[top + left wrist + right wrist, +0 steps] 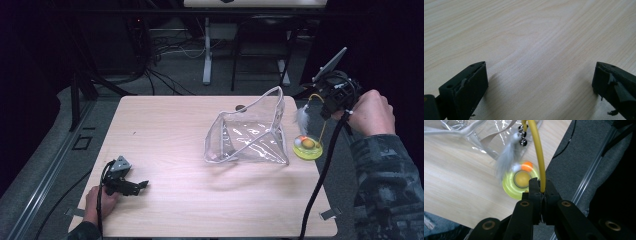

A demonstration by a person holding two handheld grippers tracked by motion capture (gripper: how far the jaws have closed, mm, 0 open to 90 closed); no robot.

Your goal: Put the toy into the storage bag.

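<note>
A cat toy with a yellow-green round base (308, 147) rests at the table's right edge; its yellow wire stem (537, 152) arches up, carrying a grey feather (505, 157) and small bells (523, 142). My right gripper (330, 105) is raised above that base and shut on the yellow stem (316, 96), as the right gripper view shows with the jaws (541, 187) pinched together. A clear plastic pouch (250, 135) stands open at the table's middle right. My left gripper (142, 185) lies low on the table's near left, open, nothing between its fingers (466, 85).
The wooden table (165, 150) has a bare left half. Beyond the right edge is grey floor with a metal rail (596, 162). Table legs and cables (165, 50) lie behind the far edge. A black cable (320, 180) trails from the right gripper.
</note>
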